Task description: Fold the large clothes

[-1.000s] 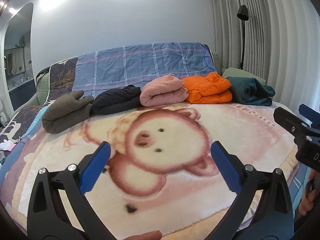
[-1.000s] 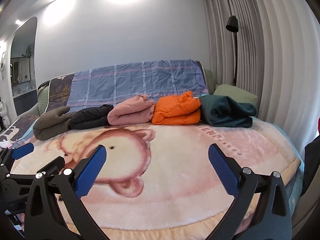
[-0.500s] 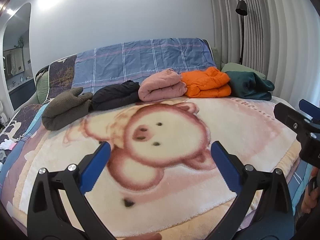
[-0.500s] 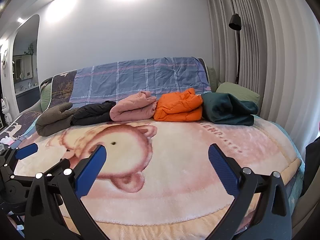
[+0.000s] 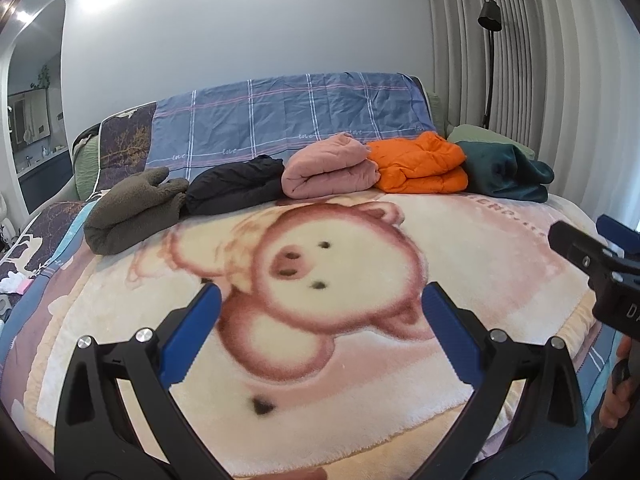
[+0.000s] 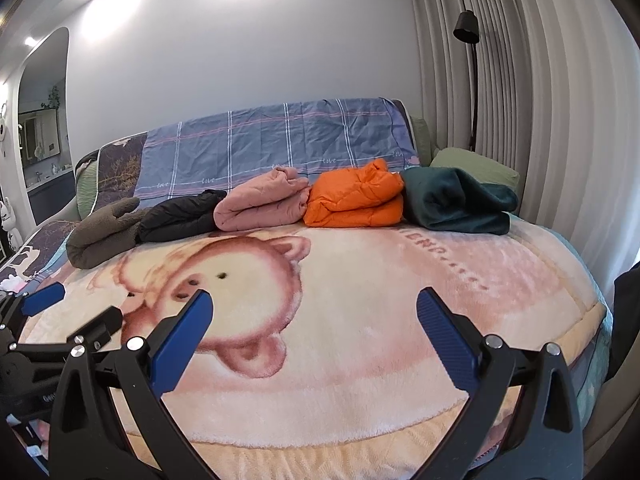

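Observation:
Several folded garments lie in a row at the far side of the bed: an olive fleece [image 5: 132, 210], a black one [image 5: 236, 186], a pink one [image 5: 328, 172], an orange puffer [image 5: 420, 164] and a dark teal one [image 5: 504, 174]. They also show in the right wrist view, from the olive fleece [image 6: 104, 232] to the teal one [image 6: 460, 200]. My left gripper [image 5: 320, 304] is open and empty above the pig-print blanket [image 5: 320, 420]. My right gripper [image 6: 312, 304] is open and empty over the same blanket [image 6: 360, 300], to the right of the left one.
A blue plaid cover [image 5: 288, 120] drapes the headboard. A green pillow [image 6: 476, 166] sits behind the teal garment. A black floor lamp [image 6: 466, 28] and pleated curtains [image 6: 540, 100] stand at the right. Small items [image 5: 16, 284] lie at the left bed edge.
Both grippers have tilted slightly, so the bed sits a little lower in view. Jaws stay open. The folded garments have not moved.

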A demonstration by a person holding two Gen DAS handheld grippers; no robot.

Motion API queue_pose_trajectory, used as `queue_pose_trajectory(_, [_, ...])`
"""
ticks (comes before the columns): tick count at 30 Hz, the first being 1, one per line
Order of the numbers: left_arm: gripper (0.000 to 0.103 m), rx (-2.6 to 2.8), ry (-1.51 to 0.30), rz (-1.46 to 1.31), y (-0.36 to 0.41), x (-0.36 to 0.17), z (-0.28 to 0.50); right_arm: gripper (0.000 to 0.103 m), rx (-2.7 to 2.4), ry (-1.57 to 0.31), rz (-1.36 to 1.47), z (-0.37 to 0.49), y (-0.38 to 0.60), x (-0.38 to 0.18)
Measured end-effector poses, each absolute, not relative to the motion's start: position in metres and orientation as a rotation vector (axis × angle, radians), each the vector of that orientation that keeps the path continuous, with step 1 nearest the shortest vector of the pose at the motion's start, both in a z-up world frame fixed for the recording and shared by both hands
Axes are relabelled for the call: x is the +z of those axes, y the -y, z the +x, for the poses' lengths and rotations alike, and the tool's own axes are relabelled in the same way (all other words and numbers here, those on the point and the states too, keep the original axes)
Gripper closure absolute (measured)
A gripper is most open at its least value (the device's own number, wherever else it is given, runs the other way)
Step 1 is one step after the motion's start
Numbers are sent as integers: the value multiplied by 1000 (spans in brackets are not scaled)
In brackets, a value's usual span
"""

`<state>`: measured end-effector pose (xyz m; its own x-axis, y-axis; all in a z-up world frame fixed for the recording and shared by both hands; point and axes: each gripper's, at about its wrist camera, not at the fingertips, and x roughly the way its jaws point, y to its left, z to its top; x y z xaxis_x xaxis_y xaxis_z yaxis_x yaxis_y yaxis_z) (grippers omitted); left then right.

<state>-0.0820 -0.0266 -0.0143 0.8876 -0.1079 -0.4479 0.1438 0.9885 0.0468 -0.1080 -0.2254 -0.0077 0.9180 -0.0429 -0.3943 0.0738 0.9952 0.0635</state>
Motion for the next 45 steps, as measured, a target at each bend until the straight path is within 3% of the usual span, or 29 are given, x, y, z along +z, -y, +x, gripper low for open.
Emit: queue_pose_trajectory(45, [2, -125, -487, 79, 34, -22, -76, 1, -72, -427, 85, -107, 234, -21])
